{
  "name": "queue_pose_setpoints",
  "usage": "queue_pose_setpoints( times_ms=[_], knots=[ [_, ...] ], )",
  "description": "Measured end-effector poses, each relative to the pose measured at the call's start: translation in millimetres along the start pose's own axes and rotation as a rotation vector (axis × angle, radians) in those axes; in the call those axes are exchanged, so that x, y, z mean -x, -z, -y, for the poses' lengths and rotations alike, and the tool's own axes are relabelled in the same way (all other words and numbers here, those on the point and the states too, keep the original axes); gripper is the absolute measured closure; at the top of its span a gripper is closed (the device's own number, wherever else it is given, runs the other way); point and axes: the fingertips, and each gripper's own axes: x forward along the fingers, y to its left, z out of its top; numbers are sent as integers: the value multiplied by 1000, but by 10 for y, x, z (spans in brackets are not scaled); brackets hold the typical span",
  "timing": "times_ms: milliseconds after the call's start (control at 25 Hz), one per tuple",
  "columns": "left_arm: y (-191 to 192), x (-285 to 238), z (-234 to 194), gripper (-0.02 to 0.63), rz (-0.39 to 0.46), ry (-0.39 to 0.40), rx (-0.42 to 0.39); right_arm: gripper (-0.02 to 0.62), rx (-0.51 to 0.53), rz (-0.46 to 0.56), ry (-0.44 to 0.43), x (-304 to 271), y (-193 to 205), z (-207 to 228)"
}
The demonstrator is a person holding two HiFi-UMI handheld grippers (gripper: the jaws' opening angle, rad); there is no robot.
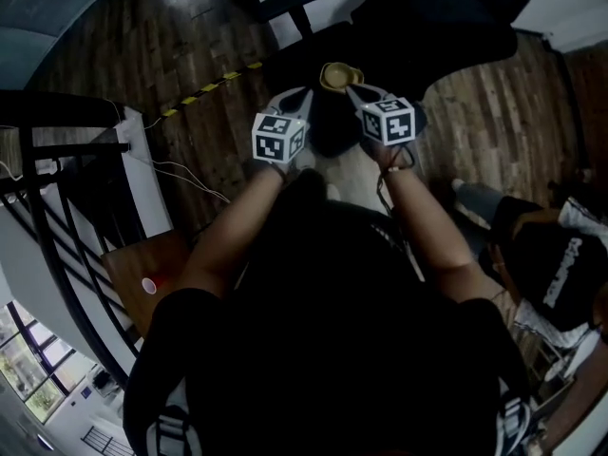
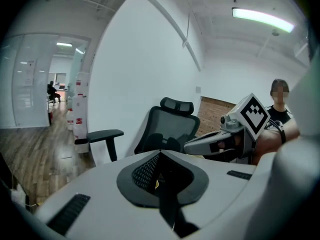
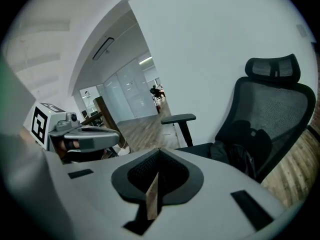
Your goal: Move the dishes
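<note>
Right jaws: closed on a thin tan edge, seemingly the rim of the yellow bowl (image 3: pixel 152 199), which stands upright in the seam of the right gripper (image 3: pixel 159 156).
Bowl position: the yellow bowl (image 1: pixel 334 74) is small and held up in the air in front of the person. It meets the right gripper's tip and sits just beside the left one's.
Left jaws: those of the left gripper (image 2: pixel 161 156) are drawn together. A tiny yellowish fleck shows in the seam, too small to name.
Grippers together: side by side, with tips angled toward each other and marker cubes facing up in the head view.
Arms: bare forearms (image 1: pixel 228 231) reach forward from a dark torso.
Chair: a black mesh office chair (image 2: pixel 172 126) with headrest and armrests stands just beyond the bowl, by a white wall.
Floor: dark wood planks (image 1: pixel 190 36), with a strip of yellow-black tape (image 1: pixel 214 85) left of the chair.
Bench: wooden bench (image 1: pixel 133 255) at lower left beside a black railing (image 1: pixel 57 207), carrying a small red-and-white round thing (image 1: pixel 149 285).
Others: a seated person (image 1: pixel 551 264) at the right, and a distant figure (image 2: pixel 51 90) down the corridor.
</note>
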Motion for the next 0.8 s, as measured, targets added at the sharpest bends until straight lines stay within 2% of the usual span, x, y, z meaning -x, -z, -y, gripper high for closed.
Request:
queue_pose_setpoints(
  times_ms=[480, 600, 800],
  knots=[
    [-278, -863, -431, 611, -53, 174, -13, 583, -98, -32, 174, -426, -222, 667],
    [-202, -1000, -536, 611, -74, 190, -22, 583, -134, -42, 193, -524, -197, 784],
    [-6, -1198, -642, 611, -120, 182, 4, 581, -182, -81, 180, -729, -66, 1018]
  ],
)
